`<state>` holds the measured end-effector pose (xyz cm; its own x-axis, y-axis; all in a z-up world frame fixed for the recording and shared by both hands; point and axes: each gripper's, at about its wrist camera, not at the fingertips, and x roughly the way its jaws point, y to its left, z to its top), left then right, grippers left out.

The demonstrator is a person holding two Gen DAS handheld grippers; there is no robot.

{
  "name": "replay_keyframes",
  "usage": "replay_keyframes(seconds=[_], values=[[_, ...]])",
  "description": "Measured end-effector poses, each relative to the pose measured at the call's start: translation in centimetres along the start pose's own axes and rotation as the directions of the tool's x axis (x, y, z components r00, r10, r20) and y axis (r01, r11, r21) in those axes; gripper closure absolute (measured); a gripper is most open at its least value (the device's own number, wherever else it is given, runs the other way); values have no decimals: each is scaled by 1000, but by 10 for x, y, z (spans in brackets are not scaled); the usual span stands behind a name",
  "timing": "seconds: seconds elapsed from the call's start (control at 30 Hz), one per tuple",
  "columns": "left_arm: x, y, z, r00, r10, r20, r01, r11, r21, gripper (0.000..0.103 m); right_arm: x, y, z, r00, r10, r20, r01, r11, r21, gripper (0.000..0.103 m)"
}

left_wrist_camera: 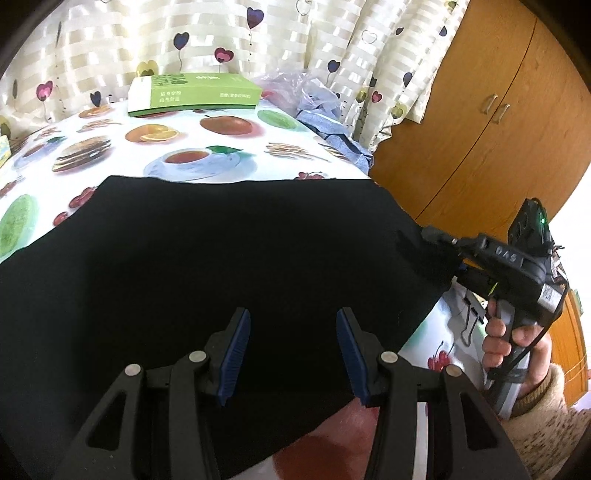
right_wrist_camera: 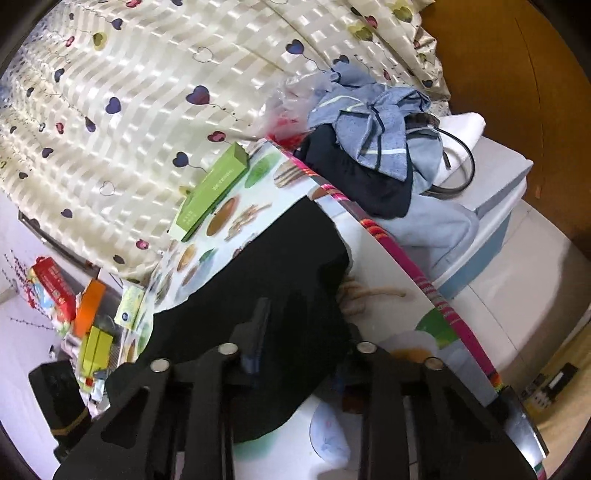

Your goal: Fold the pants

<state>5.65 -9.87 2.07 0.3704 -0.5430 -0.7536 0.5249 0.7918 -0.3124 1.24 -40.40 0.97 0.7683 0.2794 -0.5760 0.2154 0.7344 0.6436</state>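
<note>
Fold step under way: black pants (left_wrist_camera: 221, 258) flat on worktop (left_wrist_camera: 207, 147). Right tool (left_wrist_camera: 424, 236) clamped on cloth edge; left tool (left_wrist_camera: 293, 354) parted, empty, above fabric. Next: likely grip near hem, lift evenly.

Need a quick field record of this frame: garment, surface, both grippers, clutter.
garment: black pants spread flat on the table, one edge hanging over the near side
surface: table with fruit-print tablecloth
left gripper: open, above the pants, nothing between the pads
right gripper: at the pants' right edge, closed on the fabric
clutter: green box at the far side by the curtain; pile of blue clothes at the far right corner
backdrop: wooden cabinet
</note>
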Motion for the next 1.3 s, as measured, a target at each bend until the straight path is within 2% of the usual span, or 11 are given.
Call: replay_keyframes(seconds=[0.07, 0.23, 0.5, 0.6, 0.67, 0.77, 0.87, 1.0, 1.2, 1.27, 1.3], values=[[2, -4, 5, 1000, -4, 2, 3, 1000, 14, 52, -1, 10, 0, 1000, -13, 12, 14, 997, -75, 91], [9, -13, 23, 999, -39, 1, 39, 999, 27, 52, 2, 34, -9, 999, -29, 14, 32, 974, -224, 95], [32, -31, 63, 987, -161, -27, 161, 987, 11, 46, 8, 40, -12, 999, -32, -7, 28, 964, -265, 95], [44, -42, 80, 972, -231, -50, 231, 973, -5, 45, 10, 42, -14, 999, -34, -19, 28, 961, -275, 95], [54, -47, 91, 963, -263, -68, 262, 965, -21, 38, 10, 44, -15, 999, -39, -23, 31, 958, -285, 95], [72, -55, 107, 950, -294, -102, 292, 956, -31, 37, 10, 45, -17, 999, -47, -20, 39, 955, -295, 95], [89, -65, 116, 957, -246, -155, 249, 969, -3, 36, 12, 47, -17, 998, -48, -27, 37, 952, -305, 95], [112, -70, 125, 932, -285, -224, 285, 958, -32, 36, 12, 49, -18, 999, -43, -34, 30, 947, -319, 96], [128, -75, 129, 931, -262, -255, 260, 965, -41, 38, 11, 54, -21, 999, -18, -39, 3, 937, -348, 97], [131, -74, 128, 931, -248, -268, 244, 969, -48, 42, 10, 57, -23, 999, -13, -39, -2, 931, -366, 97], [130, -73, 127, 929, -258, -266, 252, 966, -56, 50, 9, 58, -24, 999, -13, -39, -2, 928, -373, 97]])
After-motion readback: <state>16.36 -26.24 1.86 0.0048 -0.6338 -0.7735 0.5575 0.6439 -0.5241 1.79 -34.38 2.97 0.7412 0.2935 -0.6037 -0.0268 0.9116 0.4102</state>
